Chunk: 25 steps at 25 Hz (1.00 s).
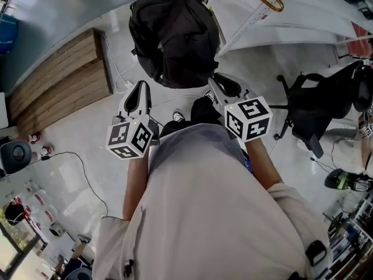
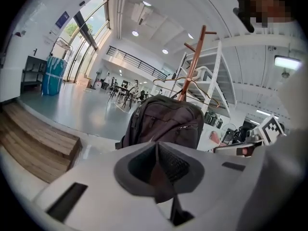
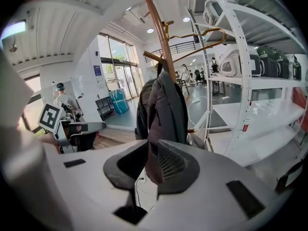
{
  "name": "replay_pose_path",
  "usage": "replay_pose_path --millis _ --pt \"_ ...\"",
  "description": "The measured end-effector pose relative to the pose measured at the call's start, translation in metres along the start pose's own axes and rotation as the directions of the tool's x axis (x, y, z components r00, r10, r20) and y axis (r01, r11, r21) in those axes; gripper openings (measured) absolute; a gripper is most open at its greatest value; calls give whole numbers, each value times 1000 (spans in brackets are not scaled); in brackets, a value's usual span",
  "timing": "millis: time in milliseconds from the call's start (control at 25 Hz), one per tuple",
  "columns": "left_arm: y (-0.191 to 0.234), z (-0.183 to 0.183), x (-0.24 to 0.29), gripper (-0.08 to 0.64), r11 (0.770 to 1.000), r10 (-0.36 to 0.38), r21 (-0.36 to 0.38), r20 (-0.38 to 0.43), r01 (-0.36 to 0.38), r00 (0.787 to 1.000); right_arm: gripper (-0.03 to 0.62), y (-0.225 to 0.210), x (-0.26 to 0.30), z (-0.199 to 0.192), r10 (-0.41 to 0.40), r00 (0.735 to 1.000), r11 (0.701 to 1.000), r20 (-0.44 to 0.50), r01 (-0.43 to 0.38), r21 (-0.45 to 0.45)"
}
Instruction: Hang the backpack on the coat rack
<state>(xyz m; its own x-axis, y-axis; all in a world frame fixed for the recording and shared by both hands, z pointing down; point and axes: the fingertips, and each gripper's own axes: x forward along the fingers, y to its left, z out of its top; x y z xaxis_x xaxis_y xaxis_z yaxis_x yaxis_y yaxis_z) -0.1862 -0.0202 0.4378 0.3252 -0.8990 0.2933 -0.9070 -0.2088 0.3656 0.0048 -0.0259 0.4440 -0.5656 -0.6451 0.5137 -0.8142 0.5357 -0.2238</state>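
**Backpack (image 1: 175,37) on the rack (image 2: 194,61)**

Head view: the backpack hangs soft and bulky, and looks heavy; its top loop is the best hold.
Left gripper view: left gripper (image 2: 158,146) jaws shut, empty.
Right gripper view: right gripper (image 3: 147,150) jaws barely apart, empty, near the rack.

Looks along the white left gripper (image 2: 157,150), dark grey padded jaws pressed together, nothing between. Shows beyond them a dark grey fabric backpack (image 2: 163,121), upright against a slim brown wooden coat rack (image 2: 193,61). Takes in a low slatted wooden platform (image 2: 36,146) at left, white metal shelving (image 2: 217,81) at right.
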Motion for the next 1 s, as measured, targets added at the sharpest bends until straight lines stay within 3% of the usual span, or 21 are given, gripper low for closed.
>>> replay_pose_path --millis 360,800,1000 --pt "-18 0 -13 21 998 -57 39 -41 58 998 40 2 -11 13 0 1000 1000 -4 0 -30" --pt "-2 18 -12 11 998 -12 60 -30 14 999 11 10 -11 20 -4 1000 1000 -5 4 -31" --pt "1 23 -9 6 990 11 141 -24 -8 1000 9 11 -11 23 -13 1000 1000 -4 12 -28"
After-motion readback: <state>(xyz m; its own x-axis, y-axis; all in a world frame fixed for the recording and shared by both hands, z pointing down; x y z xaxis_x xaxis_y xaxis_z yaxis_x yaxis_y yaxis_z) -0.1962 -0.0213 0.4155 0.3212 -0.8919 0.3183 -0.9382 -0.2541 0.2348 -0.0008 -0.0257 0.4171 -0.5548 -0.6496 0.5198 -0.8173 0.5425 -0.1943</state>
